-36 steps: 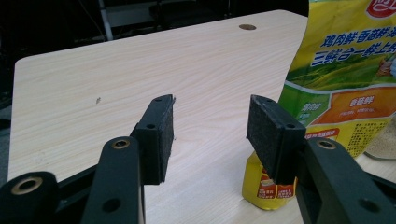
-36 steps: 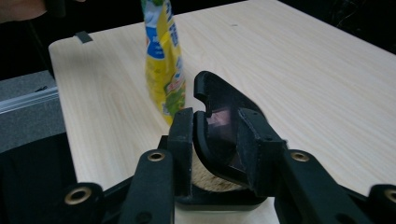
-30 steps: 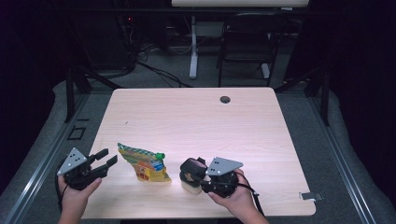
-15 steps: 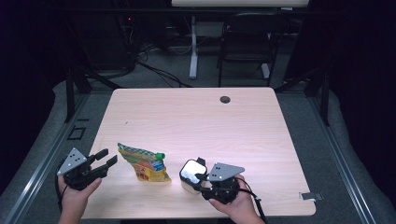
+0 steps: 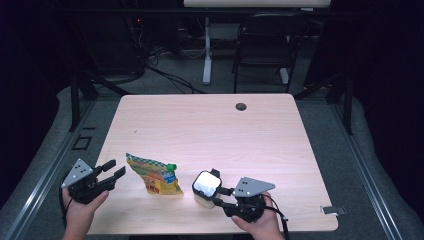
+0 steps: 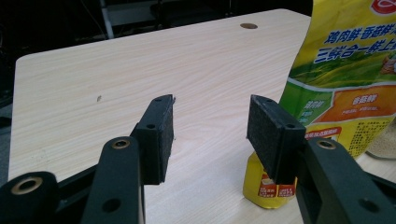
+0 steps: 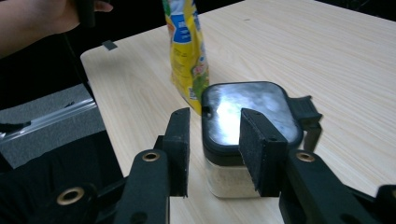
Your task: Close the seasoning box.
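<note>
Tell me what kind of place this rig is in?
Likely a lab or recording studio, not a home: a bare wooden table ringed by black curtains, cables on grey carpet, and a spare office chair behind.

The far tabletop (image 5: 210,125) lies open; near the front edge, the pouch (image 5: 155,174) and jar (image 5: 206,188) block passage.
</note>
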`<state>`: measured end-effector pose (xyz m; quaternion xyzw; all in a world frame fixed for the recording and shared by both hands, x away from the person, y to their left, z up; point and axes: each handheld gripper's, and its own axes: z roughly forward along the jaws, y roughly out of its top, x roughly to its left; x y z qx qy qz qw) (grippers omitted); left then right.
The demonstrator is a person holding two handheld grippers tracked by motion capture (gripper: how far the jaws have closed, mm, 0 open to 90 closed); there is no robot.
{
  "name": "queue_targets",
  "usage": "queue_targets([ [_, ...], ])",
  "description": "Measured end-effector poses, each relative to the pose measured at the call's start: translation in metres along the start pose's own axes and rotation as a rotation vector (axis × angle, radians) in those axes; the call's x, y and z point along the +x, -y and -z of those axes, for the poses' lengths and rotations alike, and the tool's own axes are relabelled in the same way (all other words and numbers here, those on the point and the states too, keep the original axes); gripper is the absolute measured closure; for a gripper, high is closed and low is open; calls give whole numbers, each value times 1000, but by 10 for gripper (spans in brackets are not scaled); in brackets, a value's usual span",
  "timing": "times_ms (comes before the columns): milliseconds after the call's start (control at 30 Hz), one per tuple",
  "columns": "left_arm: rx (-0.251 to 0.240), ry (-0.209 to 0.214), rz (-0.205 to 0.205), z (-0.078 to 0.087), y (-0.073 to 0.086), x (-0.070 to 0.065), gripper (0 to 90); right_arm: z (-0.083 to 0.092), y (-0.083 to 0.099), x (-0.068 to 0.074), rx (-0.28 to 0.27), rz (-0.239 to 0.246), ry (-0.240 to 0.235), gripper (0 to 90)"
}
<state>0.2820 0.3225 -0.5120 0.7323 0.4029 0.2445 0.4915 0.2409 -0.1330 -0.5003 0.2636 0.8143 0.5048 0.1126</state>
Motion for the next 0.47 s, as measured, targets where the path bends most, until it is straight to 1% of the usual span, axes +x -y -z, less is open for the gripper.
queue_targets([
  [100, 3, -2, 1, 0, 0, 0, 511, 5, 5, -7, -2, -20, 28, 639],
  [167, 1, -1, 4, -1, 1, 1, 511, 8, 9, -13, -12, -44, 48, 639],
  [300, 8, -8, 9, -1, 2, 1, 511, 16, 17, -25, -20, -78, 99, 637],
  [367, 9, -8, 7, -2, 3, 2, 511, 20, 21, -31, -37, -108, 113, 633],
  [400, 11, -9, 10, -2, 3, 2, 511, 22, 22, -34, -33, -118, 119, 626],
  [467, 18, -12, 10, -2, 3, 3, 511, 24, 26, -39, -41, -144, 139, 621],
])
